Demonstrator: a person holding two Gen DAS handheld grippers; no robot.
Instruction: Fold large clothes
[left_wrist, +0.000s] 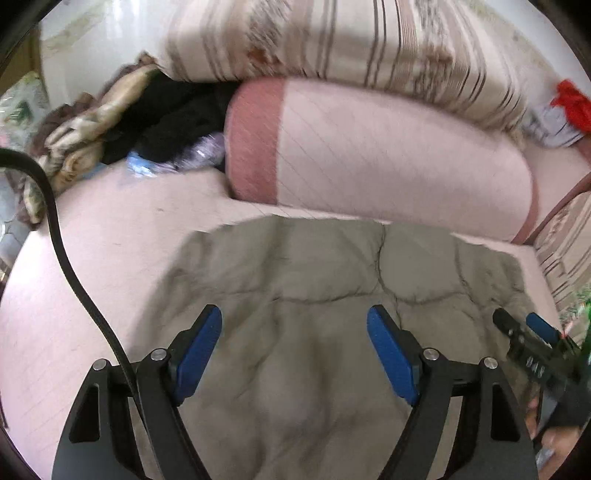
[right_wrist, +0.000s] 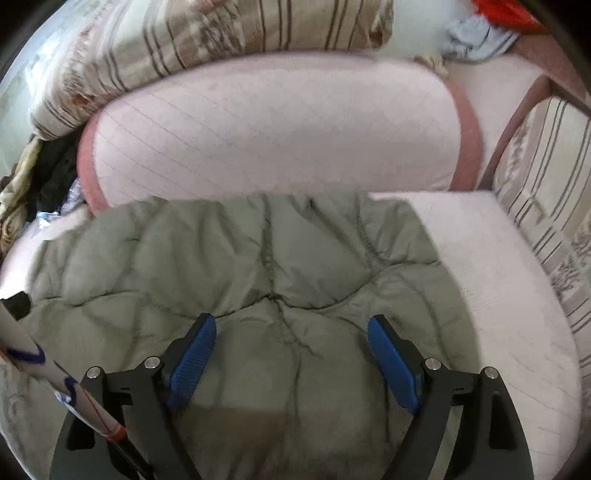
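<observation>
Left gripper (left_wrist: 294, 350): nearest the lens in the left wrist view, black arms with blue pads (left_wrist: 199, 354), jaws spread wide, nothing between them, pointing down at the jacket.
Right gripper (right_wrist: 291, 360): same build, blue pads (right_wrist: 194, 363) set wide apart, nothing clamped, angled down over the jacket's middle.
Right gripper, seen from left: also visible at the right edge of the left wrist view (left_wrist: 524, 326), just beside the left one, over the jacket's right part.
Jacket (right_wrist: 258, 258): grey-green quilted puffy garment, lies spread on the mattress right below both grippers, stitched seams and wrinkles across it; far edge reaches almost to the bolster. In the left wrist view (left_wrist: 332, 266) it fills the lower centre.
Contact: cannot tell whether any pad touches the fabric.
Mattress (right_wrist: 498, 295): pale pink quilted surface, bare strip to the right of the jacket and a wider bare area to its left (left_wrist: 92, 258).
Bolster (left_wrist: 388, 155): pink-white roll with darker pink end bands, lying across just behind the jacket.
Striped bedding (left_wrist: 332, 37): beige with brown stripes, piled on top of the bolster.
Clothes heap (left_wrist: 110, 118): dark and tan fabrics, far left, beside the bolster's end.
Red cloth (left_wrist: 572, 103): far right corner, well apart from the jacket.
Cable (left_wrist: 62, 240): black, curves down the left side toward the left gripper.
Sharpness: both views slightly blurred.
</observation>
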